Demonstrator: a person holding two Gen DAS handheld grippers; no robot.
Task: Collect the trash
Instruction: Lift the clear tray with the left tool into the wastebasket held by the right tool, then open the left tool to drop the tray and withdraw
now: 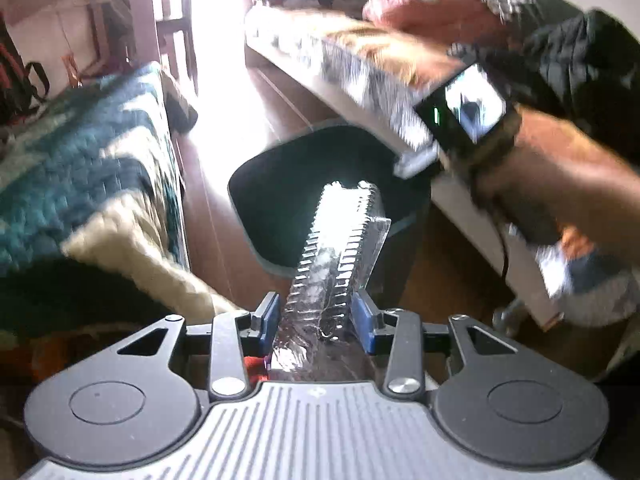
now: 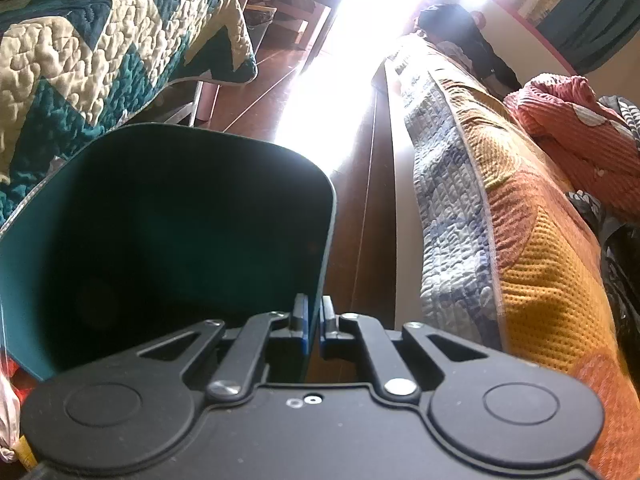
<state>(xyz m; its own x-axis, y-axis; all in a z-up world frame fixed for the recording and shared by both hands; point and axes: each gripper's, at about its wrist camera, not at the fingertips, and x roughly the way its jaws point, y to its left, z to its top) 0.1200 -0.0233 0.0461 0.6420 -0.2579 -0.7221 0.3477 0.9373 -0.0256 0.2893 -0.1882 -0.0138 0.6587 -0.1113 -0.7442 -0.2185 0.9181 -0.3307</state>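
Above the dark bin (image 1: 280,184), left gripper (image 1: 316,320) clamps a crinkled clear ridged plastic tray (image 1: 340,248).

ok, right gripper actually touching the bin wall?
Touching. The right wrist view shows the right gripper shut on the teal bin, its wall edge pinched between both blue pads, no gap visible.

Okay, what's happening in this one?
A person is collecting trash between two beds. The left gripper holds a crinkled clear plastic tray between its pads, pointed toward the open dark green bin below it; the tray is not yet inside. The right gripper is shut on the bin's rim, holding the bin tilted. A quilted bedspread lies to one side, an orange and blue one to the other.
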